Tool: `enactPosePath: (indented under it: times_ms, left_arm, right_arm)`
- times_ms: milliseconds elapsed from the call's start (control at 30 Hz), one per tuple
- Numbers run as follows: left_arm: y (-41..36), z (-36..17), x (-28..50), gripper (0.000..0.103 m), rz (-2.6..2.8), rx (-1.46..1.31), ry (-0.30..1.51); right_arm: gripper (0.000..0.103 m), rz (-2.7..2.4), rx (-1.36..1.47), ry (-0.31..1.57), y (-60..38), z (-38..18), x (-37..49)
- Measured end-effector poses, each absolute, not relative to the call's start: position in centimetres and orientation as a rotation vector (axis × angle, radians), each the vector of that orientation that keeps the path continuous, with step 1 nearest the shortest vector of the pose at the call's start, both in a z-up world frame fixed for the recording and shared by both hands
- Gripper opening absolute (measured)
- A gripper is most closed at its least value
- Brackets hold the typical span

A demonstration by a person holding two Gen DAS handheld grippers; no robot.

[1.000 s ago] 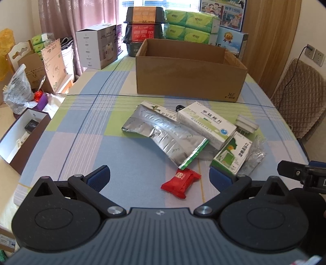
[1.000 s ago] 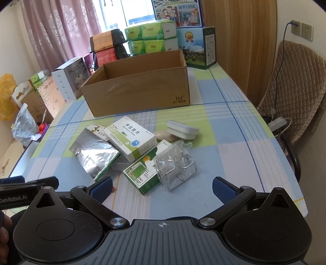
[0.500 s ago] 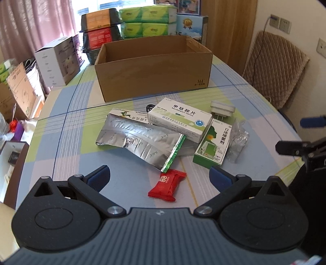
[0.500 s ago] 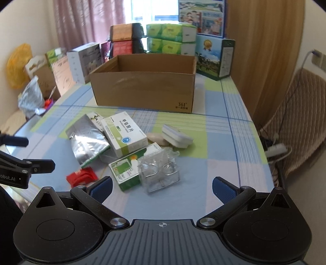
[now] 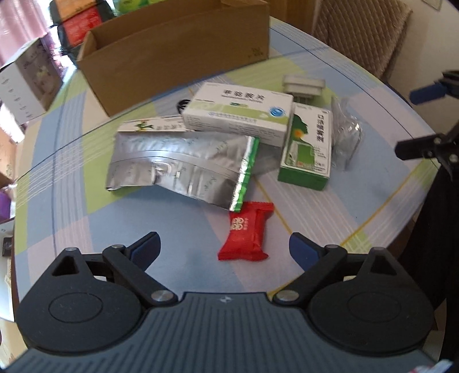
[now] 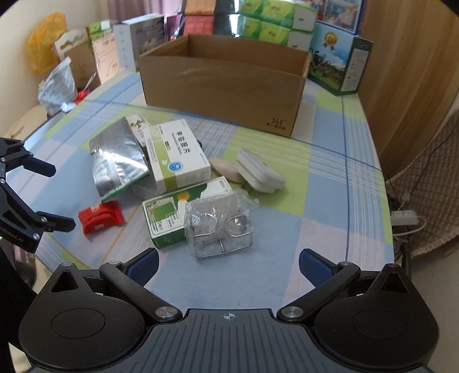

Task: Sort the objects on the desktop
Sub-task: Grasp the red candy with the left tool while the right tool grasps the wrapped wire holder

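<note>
A red snack packet (image 5: 246, 231) (image 6: 101, 220) lies flat just ahead of my left gripper (image 5: 223, 252), which is open and empty. Behind it sit a silver foil pouch (image 5: 183, 169) (image 6: 116, 160), a white-and-green medicine box (image 5: 238, 113) (image 6: 176, 155) and a green medicine box (image 5: 308, 147) (image 6: 183, 213). My right gripper (image 6: 228, 265) is open and empty, close to a clear packet of metal hooks (image 6: 219, 226). A white plastic case (image 6: 259, 170) and a beige oval piece (image 6: 226, 169) lie beyond. An open cardboard box (image 6: 223, 86) (image 5: 175, 48) stands at the back.
Stacked tissue packs (image 6: 268, 25) and cartons (image 6: 340, 66) stand behind the cardboard box. A padded chair (image 6: 430, 183) is at the table's right edge, with a power strip (image 6: 406, 218) on the floor. Bags and boxes (image 6: 57, 69) crowd the left.
Both grippers have moved closer to the pile and lower. The left one now points at the red packet, the right one at the hook packet. The objects have not shifted.
</note>
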State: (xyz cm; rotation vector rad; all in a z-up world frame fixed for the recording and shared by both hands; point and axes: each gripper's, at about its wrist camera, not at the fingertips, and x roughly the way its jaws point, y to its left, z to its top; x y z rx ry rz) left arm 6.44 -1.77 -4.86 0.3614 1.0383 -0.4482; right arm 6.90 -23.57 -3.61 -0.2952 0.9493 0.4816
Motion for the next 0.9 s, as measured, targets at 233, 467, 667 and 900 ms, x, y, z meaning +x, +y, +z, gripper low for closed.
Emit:
enactPosePath:
  times_ms: [233,467,667,900]
  left_arm:
    - [-3.0,-7.3,7.2,0.077,-0.535,0.434,1.07]
    - [-3.2,-9.0,8.6,0.055,-0.545,0.434,1.105]
    - [-3.4,-9.0,8.9,0.028,-0.562,0.392,1.092]
    - [-3.3,-8.8,8.5,0.024,-0.567,0.371,1.082]
  right_arm:
    - [0.101,0.52,-0.319,0.986,-22.9,-5.0,8.6]
    - [0.099,0.538,-0.349,1.028,-22.5,-5.9,10.4]
    - [0.092,0.566,-0.351,1.055,-22.1,-6.8,11.9]
    - [0.086,0.592,-0.386,1.08,-21.3,-7.9,13.1]
